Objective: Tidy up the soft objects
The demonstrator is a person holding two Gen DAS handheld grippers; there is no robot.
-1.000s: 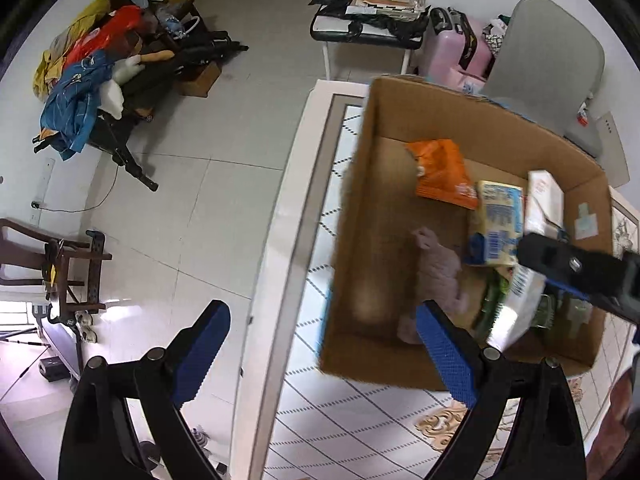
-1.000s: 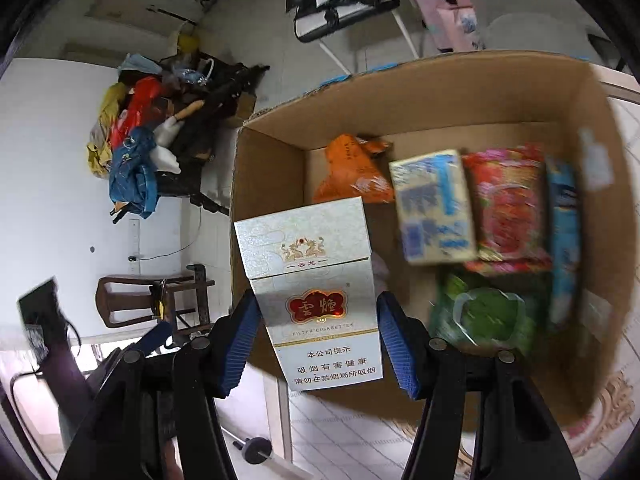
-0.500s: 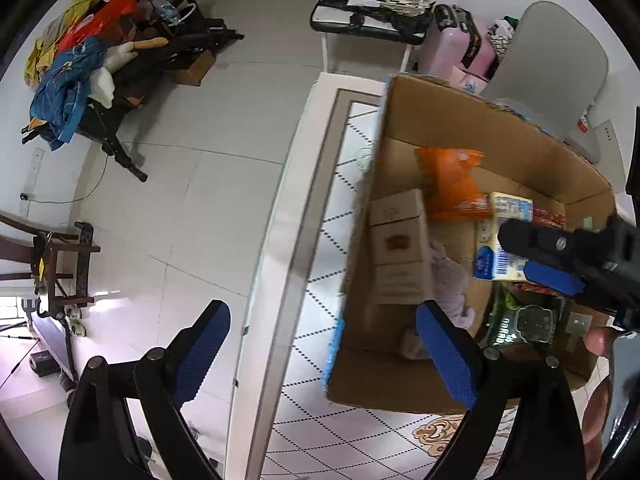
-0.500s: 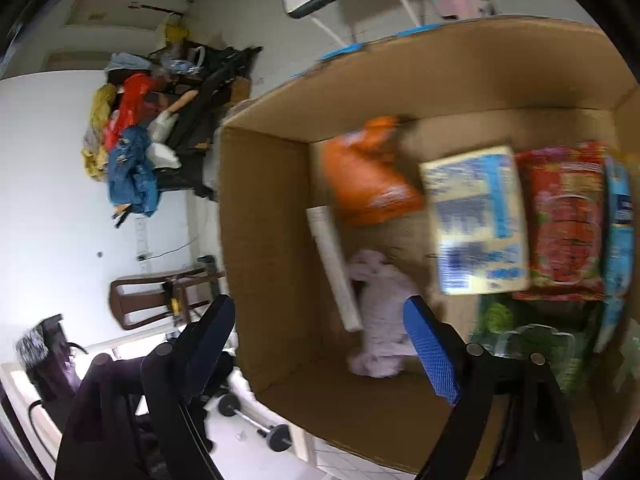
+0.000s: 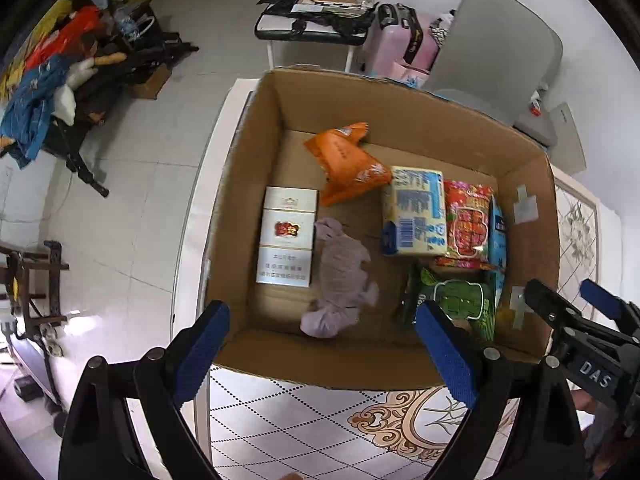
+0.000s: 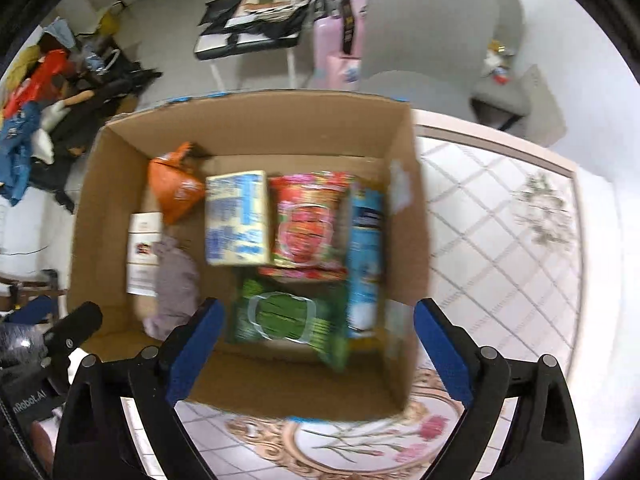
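Both hand-held grippers spread wide and holding nothing: left (image 5: 320, 356) above the near wall of the box (image 5: 256, 168), right (image 6: 316, 354) likewise. Inside the box: carton (image 5: 286, 236) flat against the left wall; cloth (image 5: 340, 276) crumpled just right of it; orange pack (image 5: 346, 162) toward the far wall; yellow pack (image 5: 416, 210), red pack (image 5: 468, 220), green pack (image 5: 456, 300) along the right side. Judged nearly packed; best to fetch any remaining soft piece from outside the box, lower it over the bare floor at the box's near-middle, open only when low.
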